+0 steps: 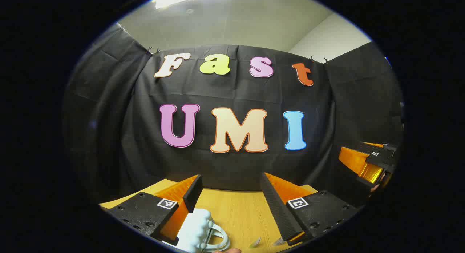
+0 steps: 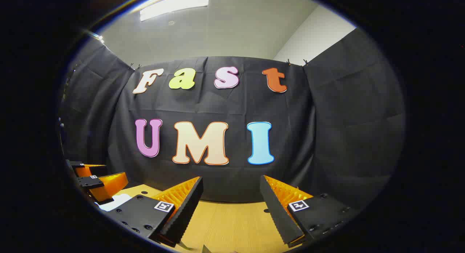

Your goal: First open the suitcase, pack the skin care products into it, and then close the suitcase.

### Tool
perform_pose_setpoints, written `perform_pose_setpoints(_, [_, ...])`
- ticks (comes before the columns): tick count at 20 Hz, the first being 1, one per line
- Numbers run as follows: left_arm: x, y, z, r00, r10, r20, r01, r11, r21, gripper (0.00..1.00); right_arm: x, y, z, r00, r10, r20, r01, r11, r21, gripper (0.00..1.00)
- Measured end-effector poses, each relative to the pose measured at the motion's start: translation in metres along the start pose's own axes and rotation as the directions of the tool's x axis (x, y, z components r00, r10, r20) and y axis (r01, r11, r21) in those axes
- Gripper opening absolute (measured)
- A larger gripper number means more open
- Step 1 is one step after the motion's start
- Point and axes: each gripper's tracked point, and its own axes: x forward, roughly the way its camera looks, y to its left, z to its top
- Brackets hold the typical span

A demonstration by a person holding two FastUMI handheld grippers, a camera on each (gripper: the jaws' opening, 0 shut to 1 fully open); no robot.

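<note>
My left gripper [image 1: 231, 178] is open above the wooden table [image 1: 239, 213], with nothing between its fingers. A small pale, ribbed suitcase [image 1: 196, 229] with a light handle [image 1: 219, 238] lies low in the left gripper view, just under and beside the left finger [image 1: 190, 195]. My right gripper [image 2: 231, 180] also stands open over the table [image 2: 232, 224], holding nothing. A white patch of the suitcase [image 2: 116, 201] shows at the lower left of the right gripper view, below the left gripper [image 2: 98, 184]. The right gripper [image 1: 370, 162] appears at the far right of the left gripper view.
Two small silvery pieces [image 1: 256, 242] lie on the table near the bottom edge of the left gripper view. Black cloth walls close the booth behind and on both sides. Bare table lies ahead of both grippers.
</note>
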Motion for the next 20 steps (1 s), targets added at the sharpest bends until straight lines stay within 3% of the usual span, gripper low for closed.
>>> perform_pose_setpoints(4, [0.006,0.003,-0.022,0.998,0.036,-0.053,-0.037,0.999,-0.009,0.94,0.007,0.009,-0.016,0.998,0.062,-0.019,-0.061,0.997,0.05,0.98])
perform_pose_setpoints(7, [0.013,0.002,-0.095,0.968,-0.011,-0.25,0.014,1.0,0.01,0.94,0.013,0.002,-0.032,0.998,0.04,-0.048,-0.039,0.999,0.03,0.98])
perform_pose_setpoints(10, [0.021,0.005,-0.168,0.902,-0.042,-0.43,0.053,0.998,0.014,0.95,0.019,-0.01,-0.059,0.992,-0.038,-0.119,0.041,0.999,0.016,0.98])
perform_pose_setpoints(13, [0.022,0.009,-0.23,0.814,-0.067,-0.577,0.083,0.997,0.002,0.95,0.021,-0.013,-0.081,0.977,-0.094,-0.191,0.101,0.995,0.025,0.99])
perform_pose_setpoints(17, [0.011,0.012,-0.293,0.656,-0.077,-0.751,0.077,0.996,-0.034,0.96,0.022,-0.025,-0.09,0.962,-0.156,-0.225,0.158,0.987,-0.009,0.99])
perform_pose_setpoints(20, [0.021,0.007,-0.313,0.617,-0.072,-0.784,0.096,0.995,-0.016,0.85,0.024,-0.03,-0.092,0.958,-0.178,-0.225,0.177,0.984,-0.023,0.98])
